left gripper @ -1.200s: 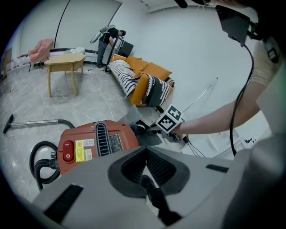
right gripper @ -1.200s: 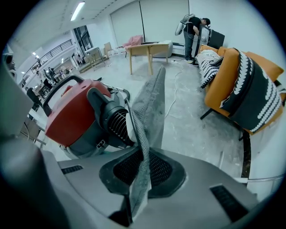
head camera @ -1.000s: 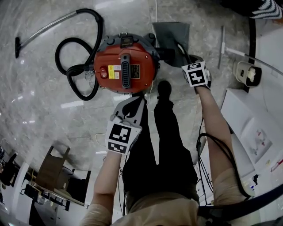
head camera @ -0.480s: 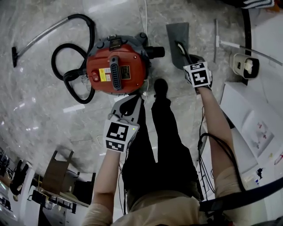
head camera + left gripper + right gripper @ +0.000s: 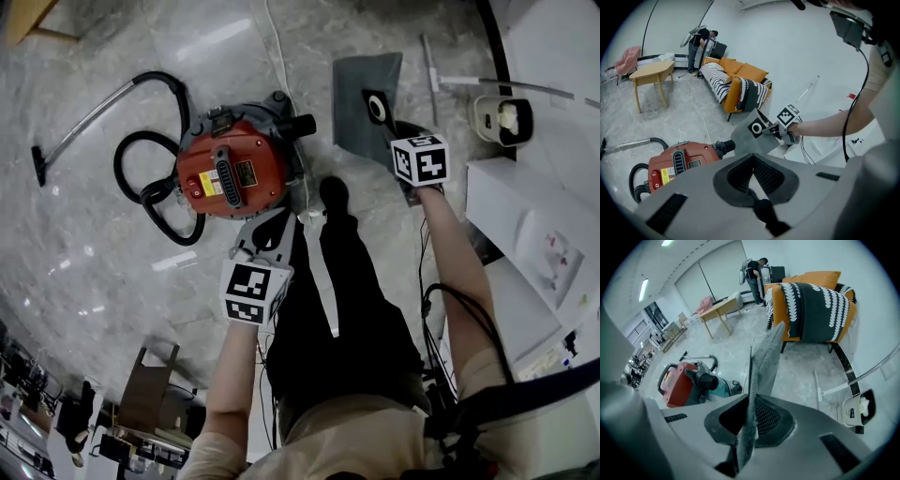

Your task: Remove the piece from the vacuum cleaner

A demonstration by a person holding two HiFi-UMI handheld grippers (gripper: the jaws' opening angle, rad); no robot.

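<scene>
- The right gripper [image 5: 751, 401] pinches the edge of the grey dust bag [image 5: 361, 89]. The cloth runs up between its pads, well apart from the red vacuum cleaner [image 5: 230, 173].
- The left gripper [image 5: 752, 158] hangs empty with its fingers pressed together, the cleaner just beyond their tips.
- To my eye the piece is out. A firm pinch matters now, since thin cloth could slip from the pads.

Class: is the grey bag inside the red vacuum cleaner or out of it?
Out. The grey bag is clamped in the right tongs, held in the air apart from the red vacuum cleaner.
</scene>
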